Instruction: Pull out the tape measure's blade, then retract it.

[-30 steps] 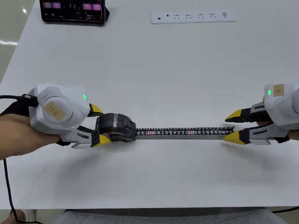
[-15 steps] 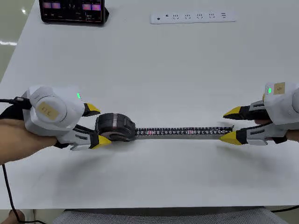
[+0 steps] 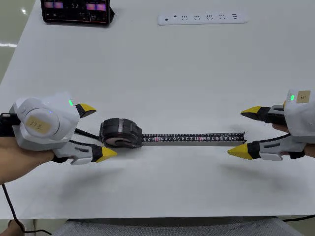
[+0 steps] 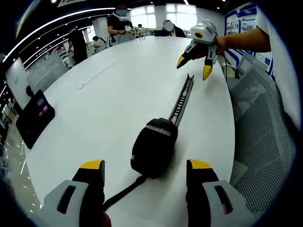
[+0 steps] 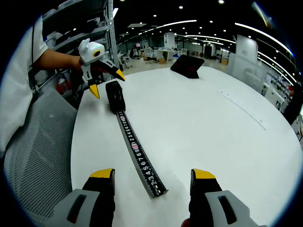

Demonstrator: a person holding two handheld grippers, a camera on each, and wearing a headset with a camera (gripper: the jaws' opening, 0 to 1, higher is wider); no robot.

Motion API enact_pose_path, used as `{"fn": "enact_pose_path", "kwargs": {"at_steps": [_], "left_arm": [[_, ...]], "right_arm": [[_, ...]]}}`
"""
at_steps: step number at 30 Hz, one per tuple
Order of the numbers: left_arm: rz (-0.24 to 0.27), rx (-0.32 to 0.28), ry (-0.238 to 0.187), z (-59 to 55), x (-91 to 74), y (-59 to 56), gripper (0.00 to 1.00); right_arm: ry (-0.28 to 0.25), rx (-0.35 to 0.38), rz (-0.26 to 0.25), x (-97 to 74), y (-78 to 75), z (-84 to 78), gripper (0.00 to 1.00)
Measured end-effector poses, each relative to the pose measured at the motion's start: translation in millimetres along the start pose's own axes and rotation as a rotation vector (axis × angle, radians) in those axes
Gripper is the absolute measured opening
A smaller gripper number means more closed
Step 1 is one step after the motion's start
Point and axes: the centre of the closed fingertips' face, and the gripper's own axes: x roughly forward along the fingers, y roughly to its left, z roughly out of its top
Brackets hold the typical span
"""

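Note:
A black tape measure case lies on the white table, its blade stretched flat to the right, ending at a hook tip. My left gripper is open, its yellow-tipped jaws just left of the case and apart from it. In the left gripper view the case sits ahead of the jaws, with the blade running away. My right gripper is open, jaws either side of the blade's end without touching. The right gripper view shows the blade lying loose between the jaws.
A dark tablet stands at the far left and a white power strip lies at the far centre. A black cord trails from the case toward the left gripper. A mesh chair is at the near table edge.
Both grippers have opened wider and drawn back: the left let go of the case, the right released the blade's end. The tape lies still and extended.

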Motion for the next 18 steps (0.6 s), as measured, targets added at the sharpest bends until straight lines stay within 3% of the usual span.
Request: {"fn": "enact_pose_path", "kwargs": {"at_steps": [10, 13, 18], "left_arm": [[0.029, -0.055, -0.018, -4.2, -3.8, -4.1, 0.76], [0.043, -0.074, -0.023, -7.4, -3.6, -5.0, 0.78], [0.081, -0.113, -0.072, -4.9, -8.1, -4.1, 0.8]], "right_arm": [[-0.027, 0.014, -0.045, -6.4, 5.2, 3.5, 0.77], [-0.061, 0.014, -0.054, -9.6, 5.5, 7.8, 0.79], [-0.071, 0.02, -0.073, -12.7, 3.2, 7.5, 0.82]]}}
